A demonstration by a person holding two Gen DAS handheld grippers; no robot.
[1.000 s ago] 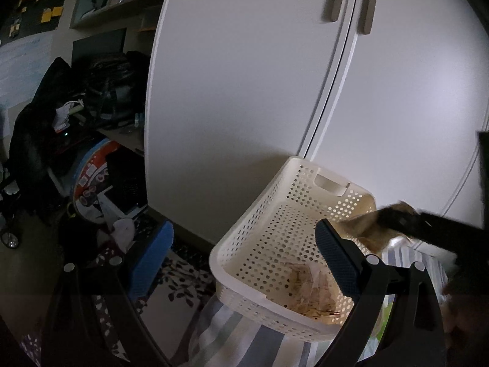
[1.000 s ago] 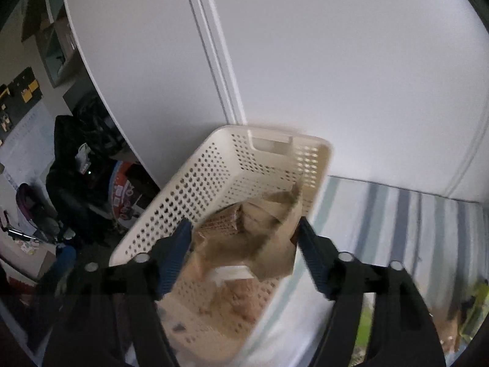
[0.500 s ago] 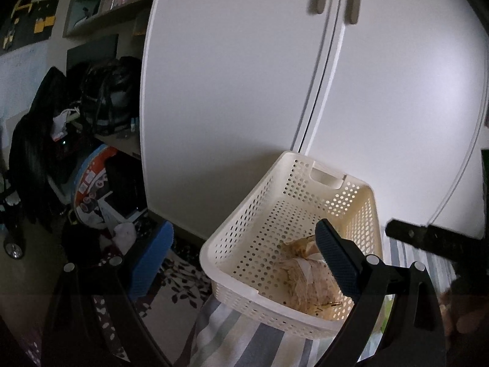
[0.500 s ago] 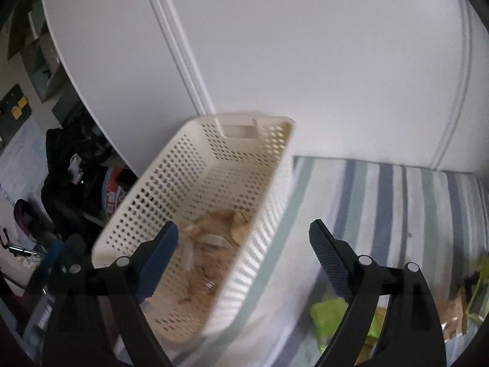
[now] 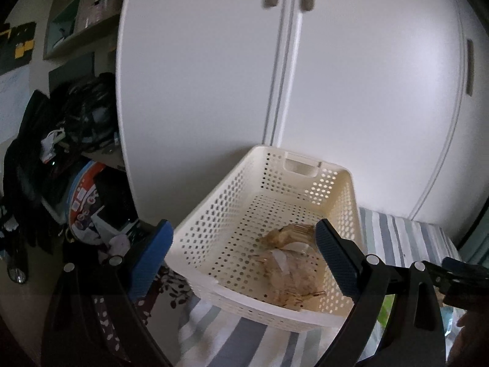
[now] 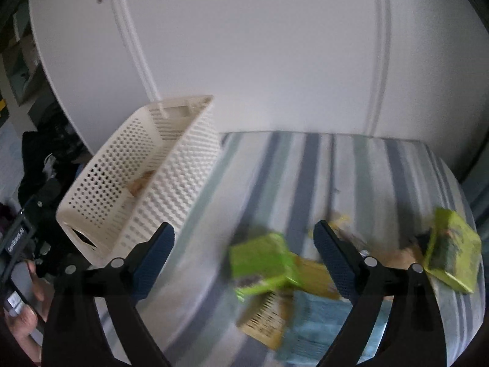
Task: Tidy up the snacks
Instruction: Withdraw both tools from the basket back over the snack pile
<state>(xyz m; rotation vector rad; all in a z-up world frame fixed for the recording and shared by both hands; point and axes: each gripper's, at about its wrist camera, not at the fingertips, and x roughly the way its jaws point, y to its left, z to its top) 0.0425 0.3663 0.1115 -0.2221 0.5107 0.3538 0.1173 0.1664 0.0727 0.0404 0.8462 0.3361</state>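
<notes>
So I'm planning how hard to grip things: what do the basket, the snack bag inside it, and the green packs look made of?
Basket: rigid cream plastic, matte, with moulded perforated walls and a handle cut-out.
Snack bag: thin, crinkled clear-and-tan film, probably plastic; it lies slumped.
Green packs: glossy printed packaging with boxy edges, maybe card or foil; blur leaves that open.

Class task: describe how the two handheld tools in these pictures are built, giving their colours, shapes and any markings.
Both the left tool and the right tool have black angular arms with silver rivets, ending in blue dimpled pads. In the right view, the left tool's black body carries a small white-lettered label, too blurred to read surely.
</notes>
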